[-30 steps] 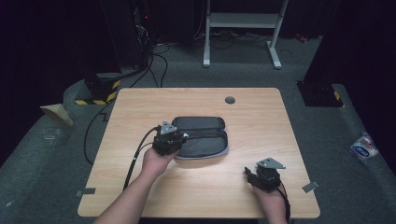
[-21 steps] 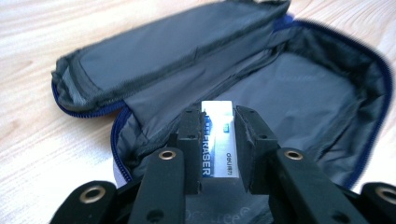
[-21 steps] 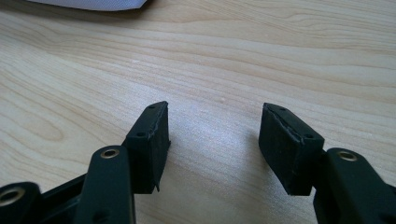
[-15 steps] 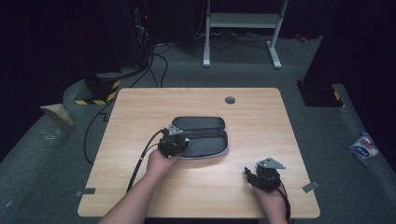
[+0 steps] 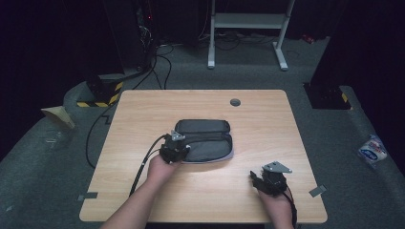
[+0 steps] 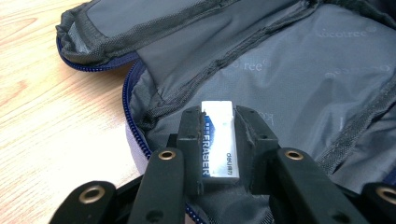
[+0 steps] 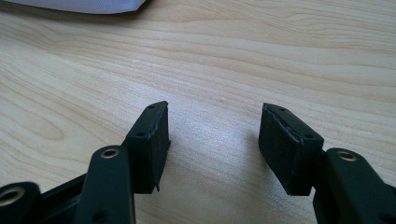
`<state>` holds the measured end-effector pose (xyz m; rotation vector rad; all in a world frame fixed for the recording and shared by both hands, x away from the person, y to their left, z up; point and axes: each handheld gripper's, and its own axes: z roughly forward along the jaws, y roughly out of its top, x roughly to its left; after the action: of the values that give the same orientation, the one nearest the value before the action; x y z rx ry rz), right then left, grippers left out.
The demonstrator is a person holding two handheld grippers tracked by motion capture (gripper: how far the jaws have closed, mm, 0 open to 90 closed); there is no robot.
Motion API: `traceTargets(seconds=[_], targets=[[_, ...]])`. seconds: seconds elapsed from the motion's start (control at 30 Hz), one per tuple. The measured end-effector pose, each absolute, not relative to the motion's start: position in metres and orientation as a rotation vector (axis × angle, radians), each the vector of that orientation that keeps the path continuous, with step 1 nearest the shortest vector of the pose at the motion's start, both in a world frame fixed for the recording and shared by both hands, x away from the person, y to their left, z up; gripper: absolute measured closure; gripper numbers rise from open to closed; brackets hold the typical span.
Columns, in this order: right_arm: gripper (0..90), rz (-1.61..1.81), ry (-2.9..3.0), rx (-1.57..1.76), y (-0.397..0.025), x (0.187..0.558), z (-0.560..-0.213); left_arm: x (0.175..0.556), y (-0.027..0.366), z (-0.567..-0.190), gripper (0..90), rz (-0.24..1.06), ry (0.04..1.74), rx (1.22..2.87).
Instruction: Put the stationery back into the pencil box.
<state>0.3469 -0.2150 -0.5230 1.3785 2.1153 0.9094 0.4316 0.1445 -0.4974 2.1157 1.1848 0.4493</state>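
In the high view, the left gripper (image 5: 177, 145) is sitting at the near left edge of the open pencil case (image 5: 205, 140), which is lying in the middle of the table (image 5: 143, 114). Compared with a second ago, that hand has drawn slightly back toward the person and lower along the case's edge, so I judge that the eraser is being lowered into the case rather than carried across the table. The right gripper (image 5: 264, 179) is resting near the table's front right, well apart from the case, just where it was.

In the left gripper view, the jaws are clamping a white eraser (image 6: 218, 137) by its two long sides, over the grey lining of the pencil case (image 6: 289, 70). The eraser's long axis is running along the jaws, its free end pointing away from the gripper and into the case, its printed face turned up. Whether it is touching the lining I cannot tell.

In the right gripper view, the right gripper (image 7: 214, 140) is holding its jaws spread wide with nothing between them, just bare table (image 7: 233, 56).
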Motion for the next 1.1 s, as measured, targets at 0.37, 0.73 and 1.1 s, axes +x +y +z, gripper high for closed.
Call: traceTargets(seconds=[0.37,0.73,1.1], targets=[[42.8,0.908,2.114,1.375,-0.215,0.347,-0.523,0.428,0.144,-0.493,59.7,0.447,1.175,2.073],[42.7,0.908,2.114,1.376,-0.215,0.347,-0.523,0.422,0.152,-0.479,49.4,0.441,1.153,1.981],[42.6,0.910,2.115,1.373,-0.215,0.347,-0.523,0.418,0.160,-0.472,40.0,0.412,1.125,1.925]])
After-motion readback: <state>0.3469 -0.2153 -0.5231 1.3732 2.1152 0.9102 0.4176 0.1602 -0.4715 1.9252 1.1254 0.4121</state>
